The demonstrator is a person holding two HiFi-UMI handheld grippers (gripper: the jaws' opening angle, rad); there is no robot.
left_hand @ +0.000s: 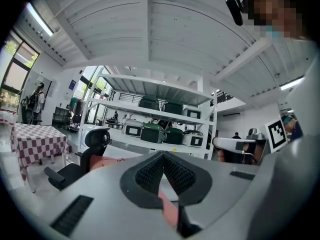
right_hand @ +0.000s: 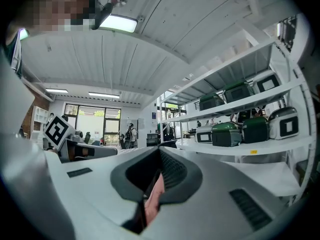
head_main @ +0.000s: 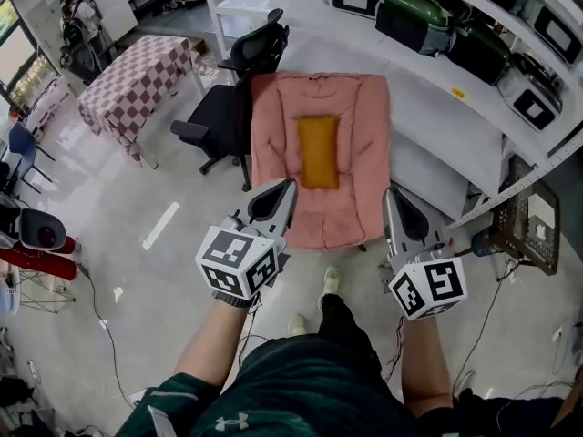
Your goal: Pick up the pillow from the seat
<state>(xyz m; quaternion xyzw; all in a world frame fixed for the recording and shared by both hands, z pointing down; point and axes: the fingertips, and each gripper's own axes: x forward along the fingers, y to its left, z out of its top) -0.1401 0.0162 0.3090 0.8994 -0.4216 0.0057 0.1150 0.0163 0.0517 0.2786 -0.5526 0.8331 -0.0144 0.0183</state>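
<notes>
Head view puts both tools nearest, held low before the person: the left gripper [head_main: 290,184] and the right gripper [head_main: 390,193] each have their jaws pressed together on nothing, well short of the pink padded seat [head_main: 364,126]. Beyond them, the orange pillow [head_main: 318,151] lies flat at the seat's middle. Arriving with jaws unopened would merely shove it; a deep bite could pinch the seat padding too.

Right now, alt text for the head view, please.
An orange pillow lies untouched at the middle of a pink padded seat. The left gripper and right gripper hover by its near edge, both shut and empty; a black office chair stands beside it.
</notes>
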